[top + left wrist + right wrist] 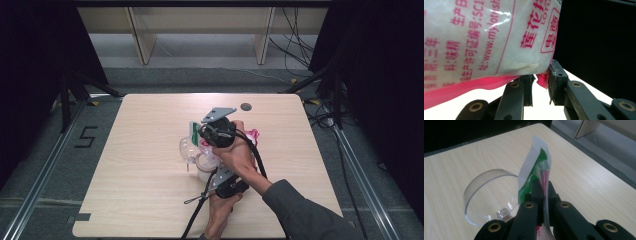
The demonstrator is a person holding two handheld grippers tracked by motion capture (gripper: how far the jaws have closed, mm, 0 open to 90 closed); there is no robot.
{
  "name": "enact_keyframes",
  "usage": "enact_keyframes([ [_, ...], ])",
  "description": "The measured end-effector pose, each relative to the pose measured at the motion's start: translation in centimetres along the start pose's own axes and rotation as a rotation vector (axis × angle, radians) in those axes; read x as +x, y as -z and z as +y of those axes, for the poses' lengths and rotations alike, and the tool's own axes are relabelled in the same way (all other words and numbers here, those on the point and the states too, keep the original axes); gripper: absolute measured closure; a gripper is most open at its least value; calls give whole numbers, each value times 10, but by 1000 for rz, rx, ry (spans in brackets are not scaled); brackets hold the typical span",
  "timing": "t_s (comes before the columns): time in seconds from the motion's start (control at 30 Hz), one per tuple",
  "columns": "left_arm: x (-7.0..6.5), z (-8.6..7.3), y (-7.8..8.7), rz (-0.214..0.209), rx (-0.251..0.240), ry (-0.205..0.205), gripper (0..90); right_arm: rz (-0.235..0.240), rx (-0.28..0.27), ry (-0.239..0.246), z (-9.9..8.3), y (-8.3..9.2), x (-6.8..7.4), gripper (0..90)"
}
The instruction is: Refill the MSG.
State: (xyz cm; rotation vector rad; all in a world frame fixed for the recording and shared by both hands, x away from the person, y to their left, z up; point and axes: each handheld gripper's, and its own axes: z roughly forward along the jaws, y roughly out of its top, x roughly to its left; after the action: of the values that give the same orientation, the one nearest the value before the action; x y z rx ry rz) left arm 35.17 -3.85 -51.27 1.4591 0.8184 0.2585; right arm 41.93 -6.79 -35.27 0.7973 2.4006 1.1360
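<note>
The right claw (543, 192) is clenched on the bag's (534, 167) top edge, its black jaws pressed flat against thin green, white and red film that stands upright above them. The left claw (541, 87) pinches a pink sealed corner of the same bag (486, 45), which bulges above it, glossy, printed in red, packed with white grains. To do this step well, I judge both grips should hold firm and pull apart evenly, so the film parts without spilling. Just beyond the right claw lies a clear round plastic lid (489, 197), smooth and rigid. Beneath everything stretches the pale wood-grain table (461, 162), matte and flat.
</note>
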Motion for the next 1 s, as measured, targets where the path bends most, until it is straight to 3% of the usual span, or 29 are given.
enact_keyframes([
  [0.07, 2, 0, 0, -11, 0, 1, 751, 3, -18, 1, 1, 0, -1, 900],
  [0.2, 1, 0, 1, -15, -10, 2, 751, 12, 10, 6, 1, -2, 2, 900],
  [0.23, 2, 0, 1, -12, -10, 2, 751, -2, -17, 18, 1, -2, 1, 900],
  [0.27, 2, 1, 1, -9, -8, -2, 752, 7, -8, 1, 2, 0, 1, 900],
  [0.3, -1, 0, -1, -22, -47, 42, 752, -8, -26, 5, 2, -1, 0, 900],
  [0.33, 1, 0, 1, -8, -6, -4, 752, -10, -25, 6, 2, -1, 0, 900],
  [0.37, 1, 0, 1, -13, -6, -6, 752, -10, -20, 4, 2, -1, 0, 900],
  [0.4, 0, 1, 3, 11, 26, -9, 752, -9, -9, 11, 2, -2, -1, 900],
  [0.5, 1, 0, 0, -11, -7, -4, 752, -8, -9, 8, 2, -2, -3, 900],
  [0.6, 1, 1, 1, -10, -10, -4, 754, -14, -11, 3, 3, 0, -5, 900],
  [0.63, 0, 2, 3, 13, 21, -10, 754, -18, -13, 0, 3, 0, -5, 900],
  [0.73, 1, 1, 1, 0, -8, -4, 754, -21, -12, -11, 4, -1, -5, 900],
  [0.8, 1, 1, 1, -7, -10, -6, 755, -23, -21, 18, 4, -1, -8, 900],
  [0.9, 1, 1, 1, -3, -7, -3, 756, -36, -17, -12, 4, -1, -7, 900],
  [0.93, 1, 1, 1, -12, -5, -2, 756, -38, -24, 19, 5, -2, -10, 900],
  [0.97, 1, 1, 1, -14, -5, -3, 756, -33, -4, -17, 4, -1, -9, 900],
  [1.0, 1, 0, 1, -20, -6, 1, 756, -41, -8, -11, 4, -3, -9, 900],
])
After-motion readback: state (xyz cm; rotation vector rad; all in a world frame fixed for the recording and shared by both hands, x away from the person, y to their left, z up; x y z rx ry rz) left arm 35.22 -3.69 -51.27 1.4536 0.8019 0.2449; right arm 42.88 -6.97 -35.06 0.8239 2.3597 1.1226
